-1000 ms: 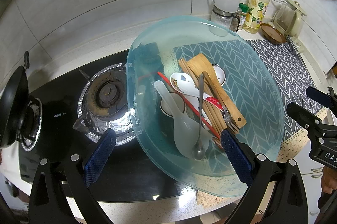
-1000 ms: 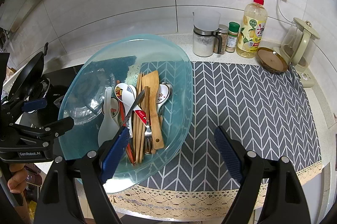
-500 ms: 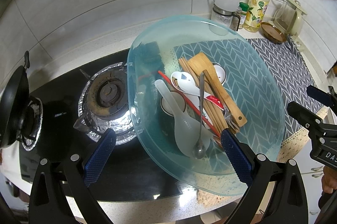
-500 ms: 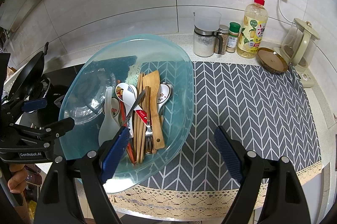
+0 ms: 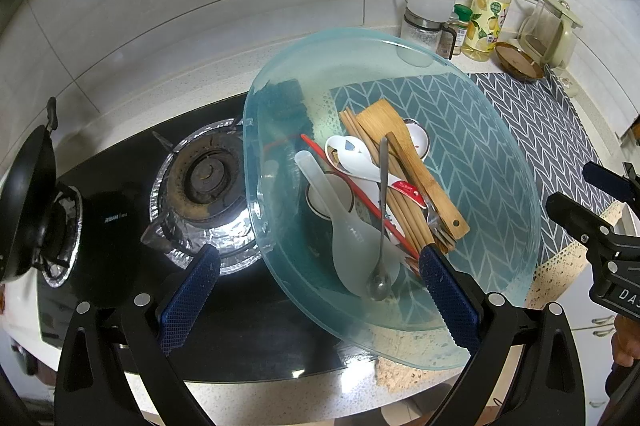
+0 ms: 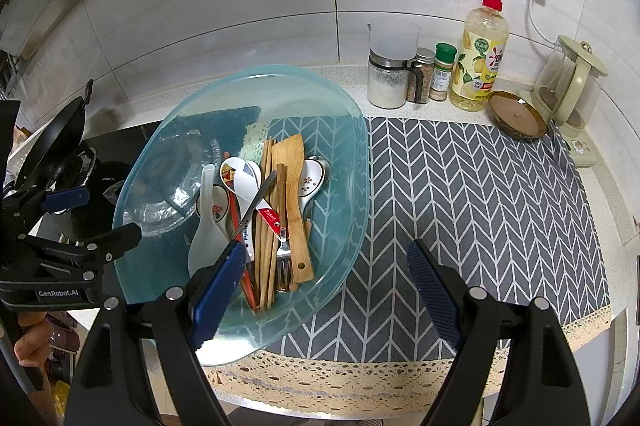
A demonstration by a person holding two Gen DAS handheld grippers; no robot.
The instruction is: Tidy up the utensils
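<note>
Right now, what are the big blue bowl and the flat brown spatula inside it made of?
The big blue bowl looks like see-through tinted plastic, maybe glass: the mat's zigzag pattern shows through its glossy wall. The spatula looks like bamboo or wood: matte, tan, with fine lengthwise grain and a hole in the handle.

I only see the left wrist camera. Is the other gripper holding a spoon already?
Observer: No. The right gripper is open and empty, by the basin's right rim.
Operator: Is anything pointy hiding by the chopsticks?
Observer: Yes, a metal fork lies between them and the wooden spatula.
Operator: What's painted on the little spoon under the white scoop?
Observer: A red mushroom.
</note>
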